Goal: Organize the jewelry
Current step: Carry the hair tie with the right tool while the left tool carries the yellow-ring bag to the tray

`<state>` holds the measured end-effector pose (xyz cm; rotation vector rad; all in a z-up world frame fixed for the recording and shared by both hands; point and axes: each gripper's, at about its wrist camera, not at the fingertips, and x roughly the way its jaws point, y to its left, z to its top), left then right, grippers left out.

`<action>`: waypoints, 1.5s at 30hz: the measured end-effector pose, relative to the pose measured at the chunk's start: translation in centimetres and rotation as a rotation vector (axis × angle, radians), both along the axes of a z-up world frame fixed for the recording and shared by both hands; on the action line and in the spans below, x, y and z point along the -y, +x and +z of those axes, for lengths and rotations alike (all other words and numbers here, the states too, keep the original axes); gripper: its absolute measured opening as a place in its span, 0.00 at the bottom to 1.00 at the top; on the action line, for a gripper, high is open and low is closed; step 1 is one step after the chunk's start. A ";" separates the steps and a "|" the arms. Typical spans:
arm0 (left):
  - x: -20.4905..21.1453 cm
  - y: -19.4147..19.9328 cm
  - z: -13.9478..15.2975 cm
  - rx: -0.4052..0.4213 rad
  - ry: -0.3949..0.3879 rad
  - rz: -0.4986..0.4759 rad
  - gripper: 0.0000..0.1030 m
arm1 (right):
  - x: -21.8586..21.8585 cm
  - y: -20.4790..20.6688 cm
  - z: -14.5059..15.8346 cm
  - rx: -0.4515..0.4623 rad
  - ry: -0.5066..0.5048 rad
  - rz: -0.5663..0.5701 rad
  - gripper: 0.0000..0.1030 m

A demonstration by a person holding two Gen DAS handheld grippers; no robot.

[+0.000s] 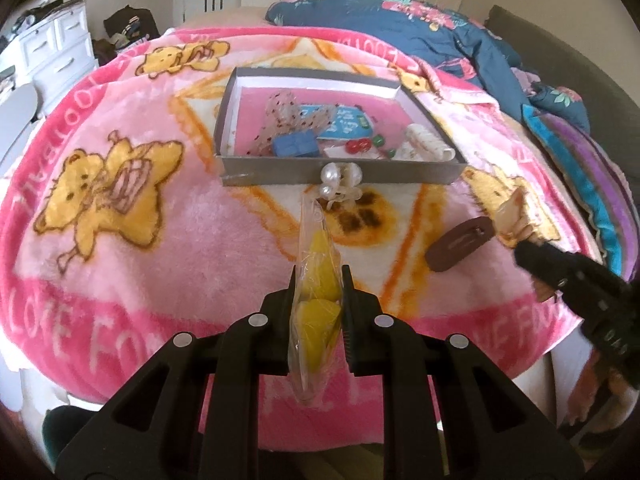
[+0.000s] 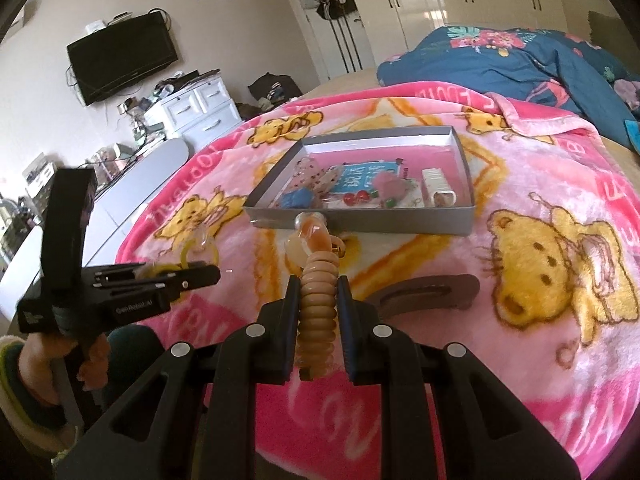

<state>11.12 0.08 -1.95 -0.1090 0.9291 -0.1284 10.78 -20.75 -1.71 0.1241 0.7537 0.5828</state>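
Note:
My left gripper (image 1: 319,276) is shut on a clear bag of yellow pieces (image 1: 318,280), held above the pink blanket; it also shows in the right wrist view (image 2: 200,270). My right gripper (image 2: 319,284) is shut on a peach spiral hair tie (image 2: 318,300); in the left wrist view it (image 1: 516,236) is at the right. A grey box (image 1: 340,170) (image 2: 360,222) lies ahead with several jewelry pieces inside. A pearl clip (image 1: 340,182) rests against its front wall. A brown snap clip (image 1: 458,242) (image 2: 428,290) lies on the blanket.
The pink bear blanket (image 1: 160,240) (image 2: 560,240) covers the bed. A blue floral duvet (image 1: 440,32) (image 2: 520,60) is bunched behind the box. A white dresser (image 2: 192,108) stands to the left of the bed.

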 end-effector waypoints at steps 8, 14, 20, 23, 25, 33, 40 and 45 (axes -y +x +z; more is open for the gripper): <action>0.7 -1.1 2.4 0.056 -0.039 -0.024 0.10 | 0.1 -0.7 1.0 0.026 0.015 0.003 0.17; 1.3 -0.9 3.8 0.098 -0.038 -0.040 0.10 | 0.7 -0.7 2.1 0.044 0.032 -0.011 0.17; 1.7 0.1 4.6 0.119 -0.048 -0.062 0.10 | 1.6 -0.4 3.1 0.062 0.047 -0.046 0.17; 2.1 0.7 5.0 0.129 -0.046 -0.076 0.10 | 2.2 -0.1 3.3 0.062 0.053 -0.063 0.17; 2.3 1.1 5.1 0.132 -0.051 -0.078 0.10 | 2.5 0.1 3.4 0.063 0.047 -0.072 0.17; 2.9 2.2 5.7 0.146 -0.068 -0.086 0.10 | 4.8 1.3 3.2 0.053 0.065 -0.141 0.17; 3.2 3.7 6.1 0.157 -0.085 -0.090 0.10 | 6.3 2.4 3.6 0.056 0.069 -0.184 0.17; 3.9 4.8 6.5 0.172 -0.087 -0.106 0.10 | 6.8 3.3 4.4 0.072 0.065 -0.203 0.17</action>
